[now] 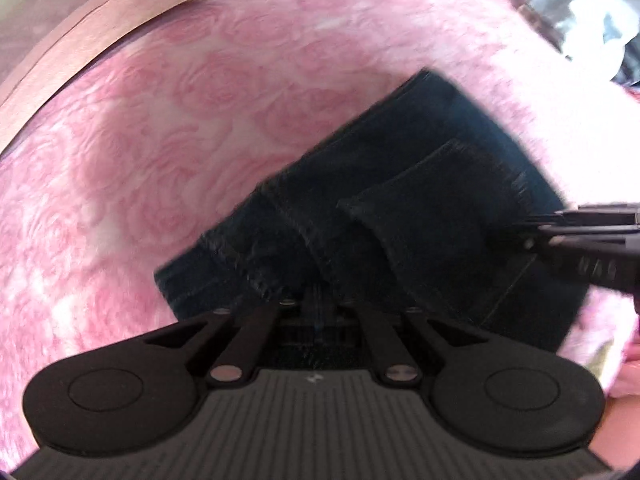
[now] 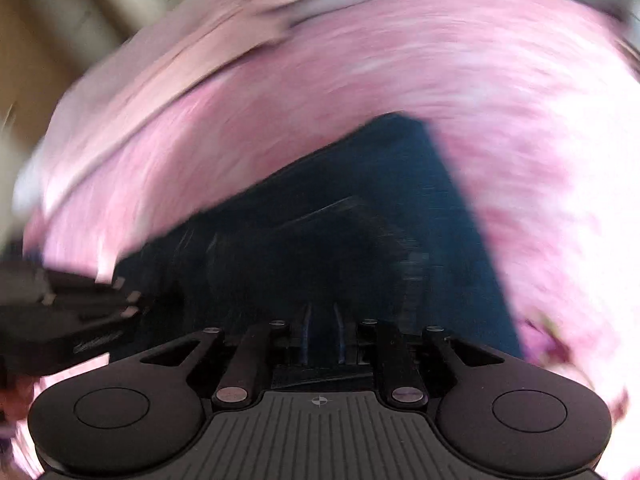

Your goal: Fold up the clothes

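We're mid-fold here on the dark jeans (image 1: 400, 208), lying folded over on the pink rose-patterned blanket (image 1: 200, 100). Our left gripper (image 1: 320, 304) looks clamped on denim at the near edge, and our right gripper (image 2: 320, 320) seems pinched on cloth too, though heavy blur leaves that a judgement. Next, we'd carry both held edges across together, level, and lay them down square.

Pink rose blanket (image 1: 208, 92), silver bag (image 1: 576, 16)
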